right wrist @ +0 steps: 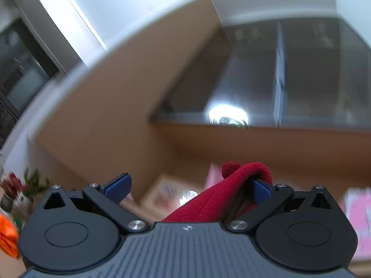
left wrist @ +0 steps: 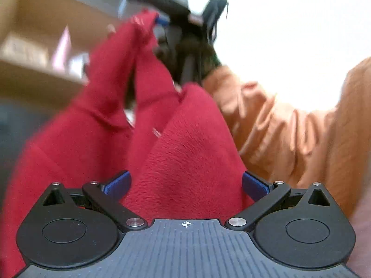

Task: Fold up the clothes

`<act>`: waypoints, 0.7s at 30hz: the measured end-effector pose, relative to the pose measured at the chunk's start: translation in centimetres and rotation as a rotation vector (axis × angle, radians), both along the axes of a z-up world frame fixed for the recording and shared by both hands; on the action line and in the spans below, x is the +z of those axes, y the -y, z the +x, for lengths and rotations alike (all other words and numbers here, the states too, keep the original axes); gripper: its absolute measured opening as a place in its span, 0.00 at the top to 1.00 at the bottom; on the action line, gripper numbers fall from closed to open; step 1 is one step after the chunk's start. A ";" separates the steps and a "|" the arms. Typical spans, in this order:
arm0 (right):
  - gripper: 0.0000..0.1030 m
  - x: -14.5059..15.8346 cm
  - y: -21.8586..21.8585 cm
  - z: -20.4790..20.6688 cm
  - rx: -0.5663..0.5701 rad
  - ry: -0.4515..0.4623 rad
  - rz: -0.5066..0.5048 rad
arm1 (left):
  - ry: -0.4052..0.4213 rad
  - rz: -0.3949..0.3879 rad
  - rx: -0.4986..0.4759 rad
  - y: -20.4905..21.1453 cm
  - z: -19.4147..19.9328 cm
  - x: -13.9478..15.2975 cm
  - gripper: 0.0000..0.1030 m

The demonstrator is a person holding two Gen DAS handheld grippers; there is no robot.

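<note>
A blurred room fills both views: tan wooden shelving [right wrist: 97, 106] with a grey glass-fronted cabinet [right wrist: 278, 69] above it, pale ceiling beyond, and a dark window frame [right wrist: 16, 69] at the far left of the right wrist view. Ahead of the right gripper's [right wrist: 192, 185] fingers the space is open air up to the shelving, with no surface beneath visible; a blurred plant with red flowers [right wrist: 16, 185] sits low to the left of its left finger. Both grippers stand with their blue-padded fingers spread wide apart. A red fleece garment [left wrist: 185, 153] hangs raised in the air. In the left wrist view it bulges up between the left gripper's [left wrist: 185, 183] fingers, filling the gap and touching or hiding both pads, then rises in two peaks ahead toward the other gripper, seen blurred and dark at the top centre. To the right of the fingers, the person's orange sleeve [left wrist: 289, 127] crosses close beside the cloth against a bright white background. In the right wrist view a fold of the same garment drapes over the right finger's pad [right wrist: 262, 191] only, its rounded edge hooked across the tip, while the left finger [right wrist: 119, 185] stands bare.
</note>
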State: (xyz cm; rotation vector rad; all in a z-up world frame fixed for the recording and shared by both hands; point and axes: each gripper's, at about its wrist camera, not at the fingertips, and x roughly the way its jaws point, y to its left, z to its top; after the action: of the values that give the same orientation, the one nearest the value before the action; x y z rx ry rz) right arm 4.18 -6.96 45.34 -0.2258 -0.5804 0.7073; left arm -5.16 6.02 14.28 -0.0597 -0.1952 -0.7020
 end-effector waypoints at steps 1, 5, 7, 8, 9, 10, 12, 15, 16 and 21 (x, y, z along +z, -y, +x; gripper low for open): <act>0.00 -0.9 0.1 1.4 -0.020 -0.058 -0.021 | -0.048 0.002 -0.015 0.8 2.1 -1.1 0.00; 0.00 -5.5 -0.3 7.6 -0.151 -0.376 -0.115 | -0.331 0.057 0.002 3.9 12.3 -6.7 0.00; 0.00 -9.1 -0.3 11.1 -0.225 -0.599 -0.175 | -0.478 0.101 0.086 5.2 17.1 -9.9 0.00; 0.00 -11.5 0.2 12.6 -0.243 -0.692 -0.192 | -0.541 0.124 0.165 5.6 19.3 -11.6 0.00; 0.00 -14.0 0.7 13.9 -0.261 -0.781 -0.208 | -0.590 0.134 0.227 5.6 21.0 -12.9 0.00; 0.00 -16.3 1.2 14.3 -0.290 -0.817 -0.220 | -0.632 0.122 0.250 5.1 22.2 -13.7 0.00; 0.00 -20.5 2.5 13.1 -0.347 -0.839 -0.205 | -0.697 0.064 0.218 3.5 23.5 -14.5 0.00; 0.00 -27.2 4.3 10.8 -0.383 -0.892 -0.112 | -0.619 0.063 0.150 0.9 22.9 -13.8 0.00; 0.00 -30.0 4.8 10.3 -0.409 -0.935 -0.042 | -0.601 0.083 0.161 0.2 22.6 -14.1 0.00; 0.00 -39.7 4.4 12.2 -0.269 -1.285 0.164 | -0.762 0.015 0.228 -3.7 22.8 -14.4 0.00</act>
State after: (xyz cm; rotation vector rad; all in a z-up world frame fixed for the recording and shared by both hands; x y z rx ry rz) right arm 16.36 -11.36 5.65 0.3092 0.6136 0.4131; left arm 17.59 9.72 -0.16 -0.2796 0.5276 -0.4144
